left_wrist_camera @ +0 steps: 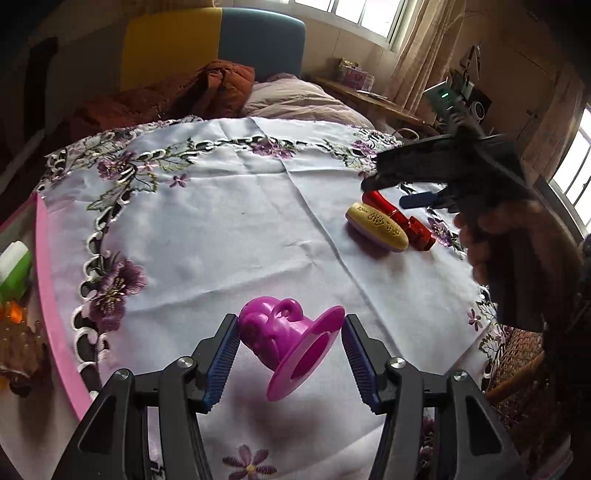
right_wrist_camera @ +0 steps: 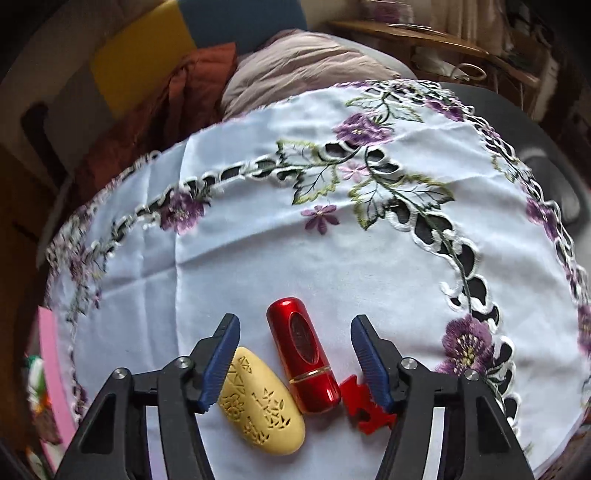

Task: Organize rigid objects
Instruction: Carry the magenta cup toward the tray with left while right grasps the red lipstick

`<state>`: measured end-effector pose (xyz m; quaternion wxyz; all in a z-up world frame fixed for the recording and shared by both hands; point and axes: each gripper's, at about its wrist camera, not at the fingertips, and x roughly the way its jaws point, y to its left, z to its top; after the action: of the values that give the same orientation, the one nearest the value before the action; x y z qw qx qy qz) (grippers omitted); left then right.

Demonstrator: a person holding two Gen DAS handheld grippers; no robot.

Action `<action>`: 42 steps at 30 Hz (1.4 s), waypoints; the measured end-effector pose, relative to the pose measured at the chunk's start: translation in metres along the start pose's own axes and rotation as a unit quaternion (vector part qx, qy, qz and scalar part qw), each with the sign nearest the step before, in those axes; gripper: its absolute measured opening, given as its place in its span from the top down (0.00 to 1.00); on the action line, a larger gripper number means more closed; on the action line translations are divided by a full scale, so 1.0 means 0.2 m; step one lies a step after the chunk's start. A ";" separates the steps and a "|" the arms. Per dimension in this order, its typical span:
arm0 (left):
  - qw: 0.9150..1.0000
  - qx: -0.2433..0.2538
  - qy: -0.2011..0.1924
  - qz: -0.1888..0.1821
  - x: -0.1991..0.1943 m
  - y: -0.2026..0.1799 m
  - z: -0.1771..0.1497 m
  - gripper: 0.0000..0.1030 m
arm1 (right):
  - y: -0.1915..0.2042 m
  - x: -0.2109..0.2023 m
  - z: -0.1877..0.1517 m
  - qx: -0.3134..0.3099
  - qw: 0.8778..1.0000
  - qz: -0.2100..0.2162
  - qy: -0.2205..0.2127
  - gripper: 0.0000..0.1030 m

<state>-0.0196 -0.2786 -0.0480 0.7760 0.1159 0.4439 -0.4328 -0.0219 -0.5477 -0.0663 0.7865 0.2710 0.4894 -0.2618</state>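
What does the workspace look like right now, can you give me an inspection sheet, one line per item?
Surface: white embroidered tablecloth, creased.
Job's things: purple toy cup; red lipstick tube, yellow carved case and red notched piece close together.
Clutter: pink bin at the left edge, with items inside.
Grippers: left gripper shut on the purple toy cup; right gripper open over the red lipstick tube.
Cables: nothing seen.
Surroundings: bed, curtained windows.

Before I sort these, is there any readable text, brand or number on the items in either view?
None readable.
Red tube: dark oval panel, any marking too blurred.
Yellow case: cut-out floral patterns only, no letters.
Purple cup: no print seen.
Boxes on the far shelf: print too small.
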 end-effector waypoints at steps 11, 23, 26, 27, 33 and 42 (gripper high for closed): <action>0.998 -0.024 -0.050 0.013 -0.23 0.09 -0.02 0.44 | 0.03 0.09 -0.04 -0.060 0.997 -0.048 0.019 0.74; 0.987 -0.109 -0.094 0.065 -0.51 0.42 -0.09 0.44 | 0.13 0.09 -0.08 -0.122 0.988 -0.091 -0.001 0.75; 0.981 -0.137 -0.103 0.086 -0.59 0.54 -0.13 0.44 | 0.13 0.09 -0.08 -0.125 0.988 -0.093 -0.003 0.75; 0.979 -0.147 -0.105 0.093 -0.62 0.59 -0.15 0.44 | 0.13 0.09 -0.08 -0.126 0.988 -0.094 -0.003 0.75; 0.962 -0.206 -0.089 0.153 -0.69 0.89 -0.30 0.44 | 0.14 0.09 -0.08 -0.132 0.986 -0.098 -0.005 0.75; 0.953 -0.229 -0.049 0.193 -0.59 1.09 -0.39 0.44 | 0.15 0.09 -0.09 -0.136 0.986 -0.100 -0.007 0.75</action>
<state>0.0752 -0.0371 -0.0437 0.8713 -0.0029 0.4615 -0.1671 -0.0065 -0.5176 -0.0836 0.7893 0.1098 0.5395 -0.2719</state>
